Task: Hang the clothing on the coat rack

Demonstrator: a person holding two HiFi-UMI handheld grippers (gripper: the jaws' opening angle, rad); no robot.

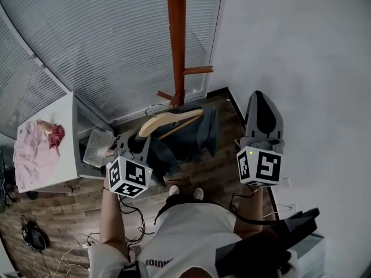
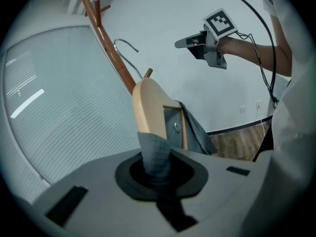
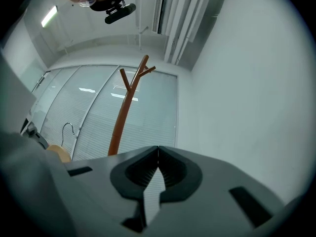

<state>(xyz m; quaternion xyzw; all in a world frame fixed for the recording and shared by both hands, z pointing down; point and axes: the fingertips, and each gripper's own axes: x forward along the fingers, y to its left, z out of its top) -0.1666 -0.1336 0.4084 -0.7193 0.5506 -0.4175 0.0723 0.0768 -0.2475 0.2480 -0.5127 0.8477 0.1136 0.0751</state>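
A wooden hanger carries a dark grey garment, and its metal hook is next to the base of the orange-brown coat rack. My left gripper is shut on the hanger's left end. In the left gripper view that hanger rises from between the jaws, the garment hangs behind it, and the hook lies near the coat rack. My right gripper is shut on nothing, off to the right near the wall. Its own view shows the coat rack with its pegs.
A white table at the left holds pink clothing, with a white basket beside it. Window blinds stand behind the rack and a plain wall is at the right. Cables lie on the wooden floor.
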